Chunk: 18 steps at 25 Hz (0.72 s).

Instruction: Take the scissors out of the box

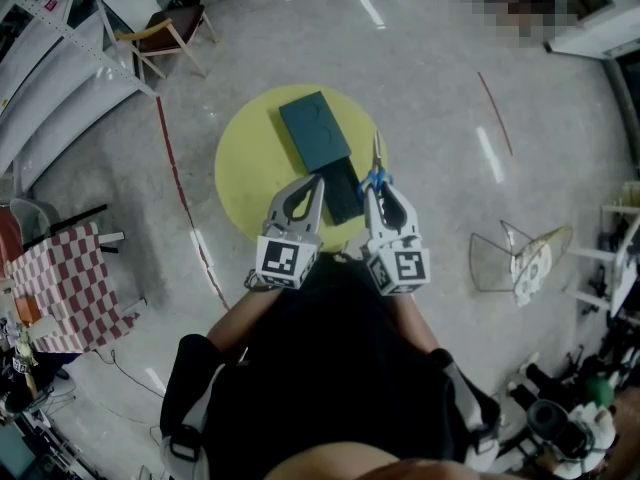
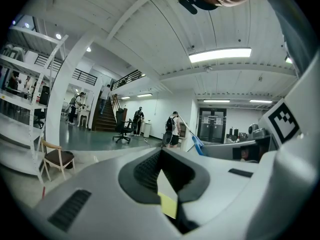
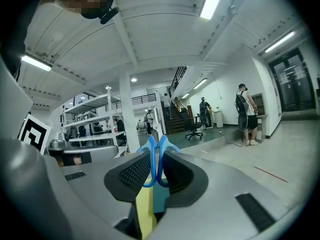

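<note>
I am standing over the yellow round table in the upper middle of the head view, where the teal box is lying with a dark tray at its lower end. My left gripper is hovering at the tray's left edge, its jaws meeting at the tips with nothing between them. My right gripper is clamping the blue handles of the scissors, which are sitting outside the box, just right of the tray, blades pointing toward the top of the frame.
</note>
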Each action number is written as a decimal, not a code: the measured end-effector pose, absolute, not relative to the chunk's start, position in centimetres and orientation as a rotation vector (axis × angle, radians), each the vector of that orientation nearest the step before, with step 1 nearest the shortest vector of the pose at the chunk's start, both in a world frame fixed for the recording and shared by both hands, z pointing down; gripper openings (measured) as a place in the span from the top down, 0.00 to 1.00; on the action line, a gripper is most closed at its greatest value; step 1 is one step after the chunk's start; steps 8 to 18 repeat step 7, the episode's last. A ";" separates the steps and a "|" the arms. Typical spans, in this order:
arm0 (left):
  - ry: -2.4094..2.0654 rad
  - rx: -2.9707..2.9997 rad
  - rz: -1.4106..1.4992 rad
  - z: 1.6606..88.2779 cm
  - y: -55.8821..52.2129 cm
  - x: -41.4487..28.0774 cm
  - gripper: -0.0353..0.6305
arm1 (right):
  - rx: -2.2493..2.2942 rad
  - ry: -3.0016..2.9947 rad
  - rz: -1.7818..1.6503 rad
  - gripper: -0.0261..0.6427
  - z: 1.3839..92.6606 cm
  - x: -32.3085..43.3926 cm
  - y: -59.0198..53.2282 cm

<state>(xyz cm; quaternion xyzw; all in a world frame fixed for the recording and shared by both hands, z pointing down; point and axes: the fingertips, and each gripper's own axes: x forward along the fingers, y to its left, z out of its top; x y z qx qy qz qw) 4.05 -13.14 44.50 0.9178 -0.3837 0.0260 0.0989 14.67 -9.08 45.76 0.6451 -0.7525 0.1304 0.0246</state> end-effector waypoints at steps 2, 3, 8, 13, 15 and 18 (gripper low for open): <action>-1.133 2.729 0.106 44.8 -13.1 4.0 0.96 | 1.993 -2.337 0.404 0.84 45.8 14.5 -9.1; -1.133 2.730 0.109 44.9 -13.0 3.9 0.96 | 1.992 -2.338 0.405 0.84 45.8 14.5 -9.0; -1.134 2.724 0.099 44.8 -12.9 3.9 0.96 | 1.988 -2.324 0.407 0.84 45.9 14.5 -8.9; -1.134 2.724 0.099 44.8 -12.9 3.9 0.96 | 1.988 -2.324 0.407 0.84 45.9 14.5 -8.9; -1.134 2.724 0.099 44.8 -12.9 3.9 0.96 | 1.988 -2.324 0.407 0.84 45.9 14.5 -8.9; -1.134 2.724 0.099 44.8 -12.9 3.9 0.96 | 1.988 -2.324 0.407 0.84 45.9 14.5 -8.9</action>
